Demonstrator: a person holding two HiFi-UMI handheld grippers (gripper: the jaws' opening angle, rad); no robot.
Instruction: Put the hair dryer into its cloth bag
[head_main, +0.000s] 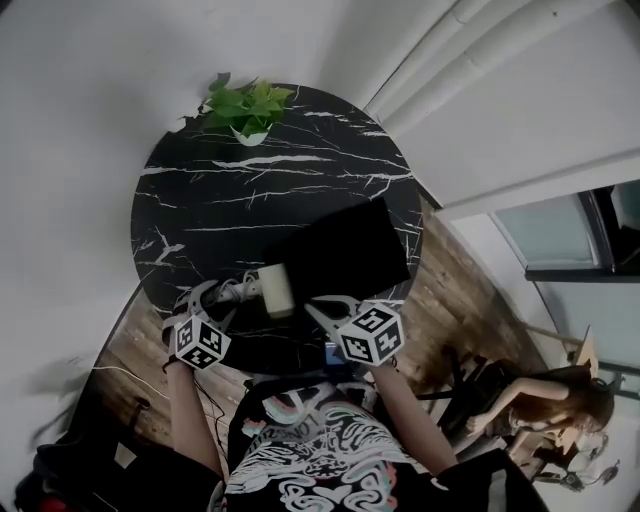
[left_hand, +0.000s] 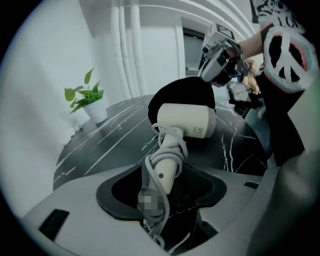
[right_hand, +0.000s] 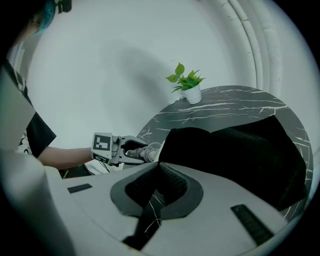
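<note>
**Insertion: hair dryer (head_main: 272, 290) at cloth bag (head_main: 350, 250) mouth**
Dryer lies on counter (head_main: 200, 200), nose at bag opening. Left tongs (head_main: 222, 295) wide around its handle, no grip. Right tongs (head_main: 325, 305) pinch bag lip. Next, probably: regrip, push in.

Matt cloth bag (head_main: 345, 250) on glossy marbled table (head_main: 250, 190).

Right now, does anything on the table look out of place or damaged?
Only the cord: it is wound loosely round the hair dryer handle, and loops hang free between the left tongs. Nothing else stands out.
</note>
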